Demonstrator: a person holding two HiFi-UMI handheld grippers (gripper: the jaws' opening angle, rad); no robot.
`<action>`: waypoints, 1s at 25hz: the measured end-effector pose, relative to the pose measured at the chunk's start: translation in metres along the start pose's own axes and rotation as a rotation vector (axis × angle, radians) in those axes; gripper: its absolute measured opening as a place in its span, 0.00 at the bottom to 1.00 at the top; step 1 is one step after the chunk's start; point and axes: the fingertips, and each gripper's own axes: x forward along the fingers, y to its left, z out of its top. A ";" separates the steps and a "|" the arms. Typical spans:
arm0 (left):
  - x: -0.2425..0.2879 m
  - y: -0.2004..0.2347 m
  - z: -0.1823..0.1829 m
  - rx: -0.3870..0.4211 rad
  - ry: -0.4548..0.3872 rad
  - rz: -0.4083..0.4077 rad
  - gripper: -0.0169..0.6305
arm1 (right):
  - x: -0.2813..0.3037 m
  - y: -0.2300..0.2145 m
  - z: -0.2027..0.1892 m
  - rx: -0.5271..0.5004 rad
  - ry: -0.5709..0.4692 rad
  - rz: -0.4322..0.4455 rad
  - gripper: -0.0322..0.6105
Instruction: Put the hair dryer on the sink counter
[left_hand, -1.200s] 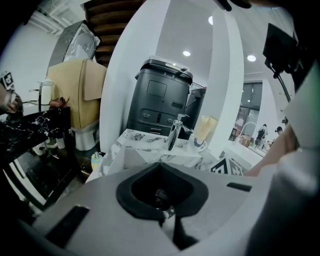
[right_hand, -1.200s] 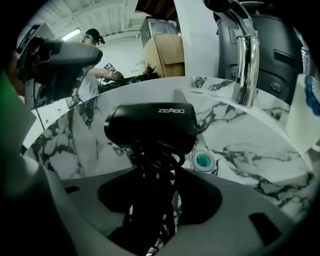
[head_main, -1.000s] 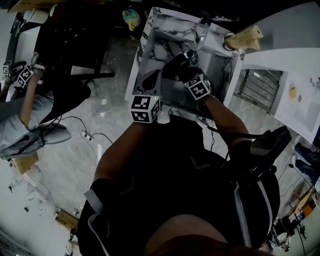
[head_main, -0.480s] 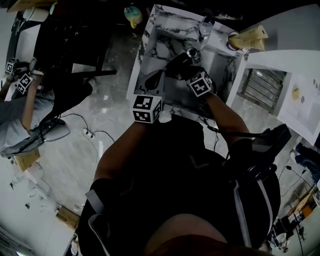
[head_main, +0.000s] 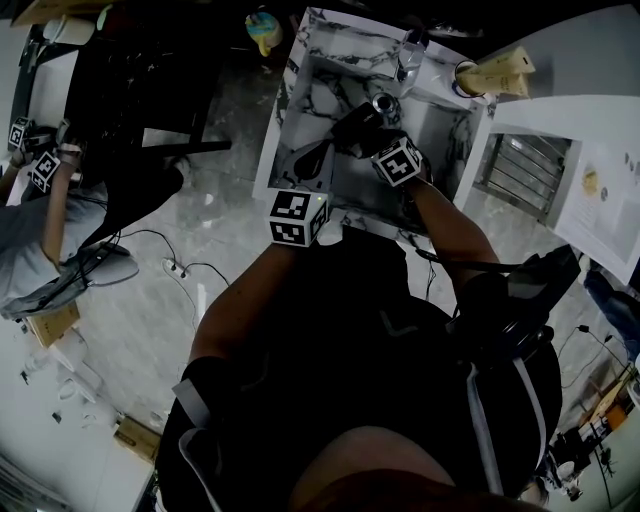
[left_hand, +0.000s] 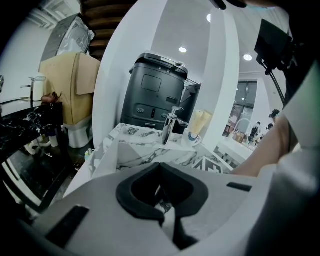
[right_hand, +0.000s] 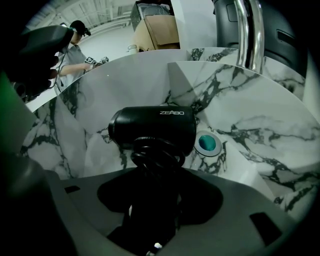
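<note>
The black hair dryer (head_main: 352, 125) (right_hand: 152, 127) hangs over the white marble sink basin (head_main: 292, 95) (right_hand: 250, 115), its cord coiled round the handle. My right gripper (head_main: 368, 140) (right_hand: 152, 202) is shut on that handle, just above the basin near the round drain (right_hand: 207, 143). The left gripper (head_main: 308, 160) (left_hand: 167, 210) sits at the sink's near left corner, shut with nothing in it, pointing across the counter (left_hand: 132, 134) towards the faucet (left_hand: 170, 125).
The chrome faucet (head_main: 405, 55) (right_hand: 248, 30) stands at the sink's far side, with a cup of tan items (head_main: 470, 80) (left_hand: 197, 131) beside it. A black appliance (left_hand: 152, 92) stands behind. Another person (head_main: 40, 230) is at the left, and cables (head_main: 180, 268) lie on the floor.
My right gripper and the hair dryer have shifted slightly farther over the basin. The left gripper has barely moved.
</note>
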 end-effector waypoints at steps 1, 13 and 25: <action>0.000 0.000 0.000 0.002 -0.001 -0.002 0.03 | 0.000 0.001 0.001 0.002 0.001 0.006 0.42; -0.014 0.001 0.016 0.021 -0.027 -0.019 0.03 | -0.009 -0.001 0.001 -0.060 0.041 -0.025 0.46; -0.023 -0.005 0.035 0.030 -0.068 -0.086 0.03 | -0.071 0.002 0.025 -0.051 -0.045 -0.073 0.47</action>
